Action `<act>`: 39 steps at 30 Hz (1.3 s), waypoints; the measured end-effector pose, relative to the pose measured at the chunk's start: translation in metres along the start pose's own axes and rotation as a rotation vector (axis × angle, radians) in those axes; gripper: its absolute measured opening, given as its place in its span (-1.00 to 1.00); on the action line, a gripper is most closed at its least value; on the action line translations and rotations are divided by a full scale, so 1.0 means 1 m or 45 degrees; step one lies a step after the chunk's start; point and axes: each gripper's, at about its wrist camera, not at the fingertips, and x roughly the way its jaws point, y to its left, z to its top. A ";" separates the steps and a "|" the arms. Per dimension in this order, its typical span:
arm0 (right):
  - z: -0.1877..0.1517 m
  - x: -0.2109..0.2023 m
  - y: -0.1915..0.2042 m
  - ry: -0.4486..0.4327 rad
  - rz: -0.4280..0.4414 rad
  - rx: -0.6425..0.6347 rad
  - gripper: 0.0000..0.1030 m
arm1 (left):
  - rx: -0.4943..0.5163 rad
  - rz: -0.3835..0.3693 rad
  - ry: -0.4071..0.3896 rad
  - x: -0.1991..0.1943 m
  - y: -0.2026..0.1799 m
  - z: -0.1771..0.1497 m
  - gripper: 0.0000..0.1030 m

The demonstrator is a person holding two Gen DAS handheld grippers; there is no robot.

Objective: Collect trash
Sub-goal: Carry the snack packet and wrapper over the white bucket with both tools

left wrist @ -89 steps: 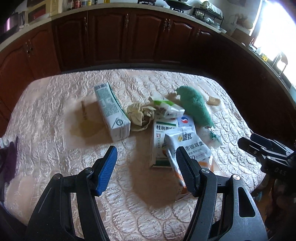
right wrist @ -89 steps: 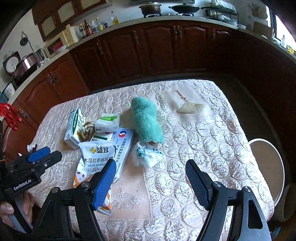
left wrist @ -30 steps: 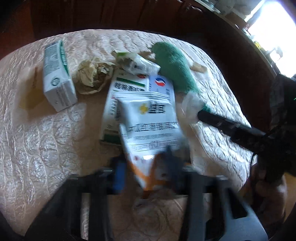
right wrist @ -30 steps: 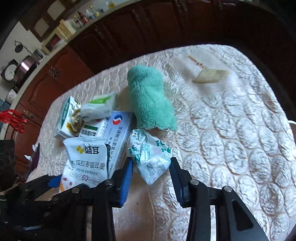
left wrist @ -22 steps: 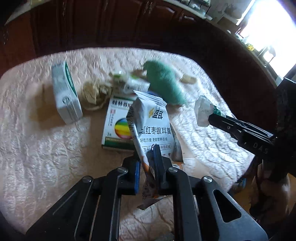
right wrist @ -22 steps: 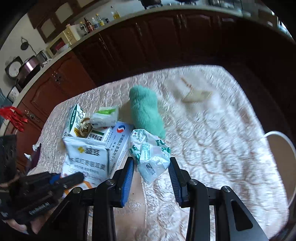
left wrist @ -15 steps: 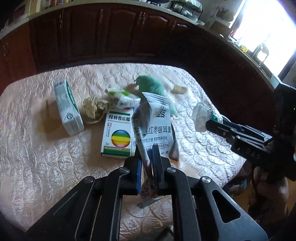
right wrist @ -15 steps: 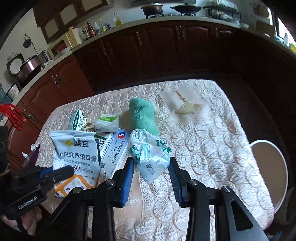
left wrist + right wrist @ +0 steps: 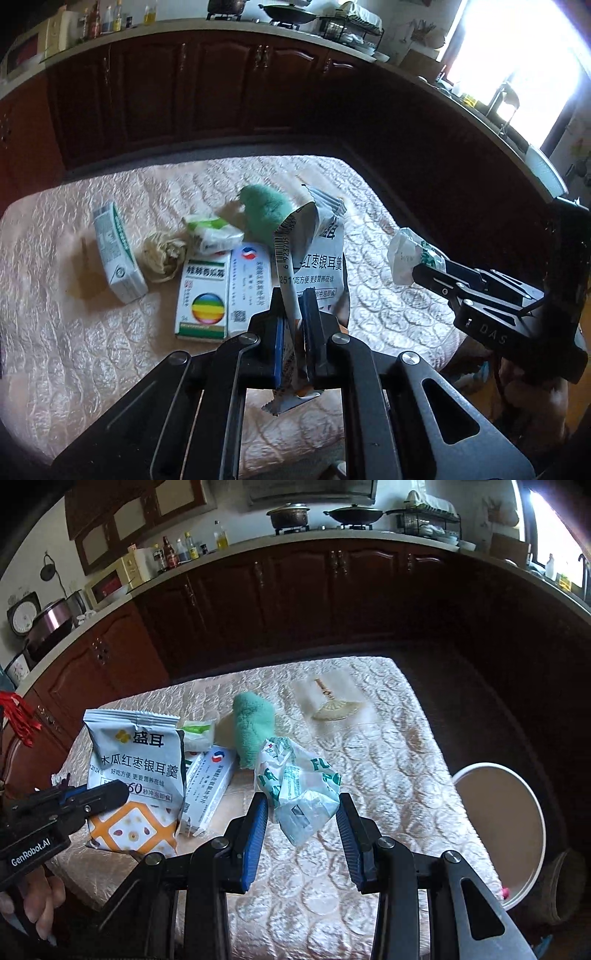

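Carrying the lot: one counter (image 9: 388,775) under a quilted cloth.

Standing on the floor off the counter's edge, at 3 o'clock from the right tongs (image 9: 301,805): one round white-rimmed bin (image 9: 532,805), judged to be the drop point. Lying well nearer the right hand than the left; the left load needing to cross the counter towards 3 o'clock.

Lying at 12 o'clock on the counter, long axis running 12 to 6: one green towel (image 9: 255,727).

Hanging upright and clear of the counter, pinched at its lower edge by the closed left tongs (image 9: 293,306): one printed snack pouch (image 9: 321,258).

Resting flat: three cartons, namely one green-striped box (image 9: 118,254) at 9 o'clock and a rainbow-marked box (image 9: 203,295) touching a blue-logo box (image 9: 247,288) at centre.

Being squeezed between the right tongs, lifted off the counter: one crumpled plastic bag (image 9: 299,775).

Sitting near the towel: one small white-green packet (image 9: 212,232).

Touching the green-striped box: one ball of crumpled paper (image 9: 162,253).
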 end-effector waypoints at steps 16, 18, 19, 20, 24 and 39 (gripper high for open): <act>-0.005 -0.034 -0.054 -0.042 -0.099 0.108 -0.29 | 0.127 -0.052 -0.021 0.017 -0.070 0.026 -0.87; -0.006 -0.038 -0.063 -0.045 -0.115 0.126 -0.29 | 0.145 -0.055 -0.021 0.021 -0.078 0.028 -0.87; -0.006 -0.040 -0.068 -0.046 -0.124 0.137 -0.29 | 0.155 -0.059 -0.018 0.023 -0.084 0.029 -0.87; -0.007 -0.042 -0.072 -0.047 -0.134 0.147 -0.29 | 0.166 -0.063 -0.016 0.025 -0.089 0.030 -0.87; -0.013 -0.050 -0.089 -0.051 -0.168 0.180 -0.29 | 0.198 -0.083 0.000 0.035 -0.106 0.034 -0.87; -0.031 -0.079 -0.154 -0.066 -0.276 0.325 -0.29 | 0.286 -0.161 0.049 0.070 -0.171 0.047 -0.87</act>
